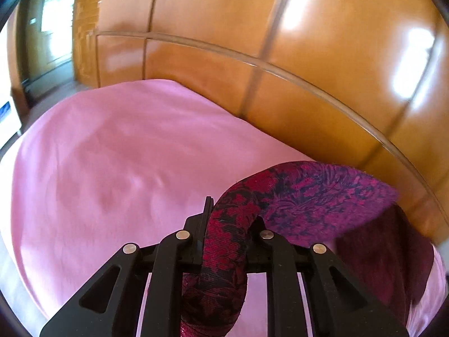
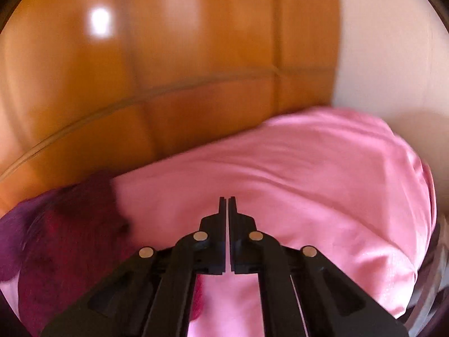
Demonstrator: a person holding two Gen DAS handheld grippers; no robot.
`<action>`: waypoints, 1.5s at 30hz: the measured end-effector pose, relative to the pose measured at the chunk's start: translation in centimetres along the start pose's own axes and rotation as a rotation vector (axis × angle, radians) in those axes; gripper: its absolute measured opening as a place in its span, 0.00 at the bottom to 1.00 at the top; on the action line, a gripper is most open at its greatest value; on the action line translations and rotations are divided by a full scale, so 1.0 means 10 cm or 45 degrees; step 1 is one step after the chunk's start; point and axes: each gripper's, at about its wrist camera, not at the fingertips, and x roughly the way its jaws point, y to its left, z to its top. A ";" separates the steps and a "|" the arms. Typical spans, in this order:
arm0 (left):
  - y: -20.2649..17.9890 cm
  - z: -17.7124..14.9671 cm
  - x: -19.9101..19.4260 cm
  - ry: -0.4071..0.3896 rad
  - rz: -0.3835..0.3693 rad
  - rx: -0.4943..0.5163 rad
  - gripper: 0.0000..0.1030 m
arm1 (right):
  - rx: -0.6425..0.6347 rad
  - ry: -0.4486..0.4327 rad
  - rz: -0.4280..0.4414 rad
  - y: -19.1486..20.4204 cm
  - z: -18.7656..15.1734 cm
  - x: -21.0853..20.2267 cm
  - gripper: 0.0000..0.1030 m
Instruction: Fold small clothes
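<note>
While one patterned garment [image 1: 224,241] lies pinched in left gripper [image 1: 227,224] | right gripper [image 2: 227,205] closed empty | one pink sheet [image 1: 112,154]

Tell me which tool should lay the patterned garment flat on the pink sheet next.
Left. The left tool is already clamped on the patterned garment, lifted above the pink sheet; the right tool is shut on nothing.

Bright daylight glares off the wooden panels [image 1: 322,64]; right view motion-blurred, edges fisheye-bent.
</note>
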 end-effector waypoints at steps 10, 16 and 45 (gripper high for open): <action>-0.01 0.32 0.31 -0.020 0.207 -0.034 0.54 | 0.072 0.101 0.145 -0.08 -0.27 -0.06 0.50; -0.03 -0.10 -0.14 -0.071 0.028 -0.022 0.68 | 0.133 0.273 0.560 0.11 -0.73 -0.28 0.69; -0.77 -1.55 0.13 0.450 -0.749 -0.156 0.68 | -0.001 0.598 0.848 0.62 -1.75 -0.39 0.58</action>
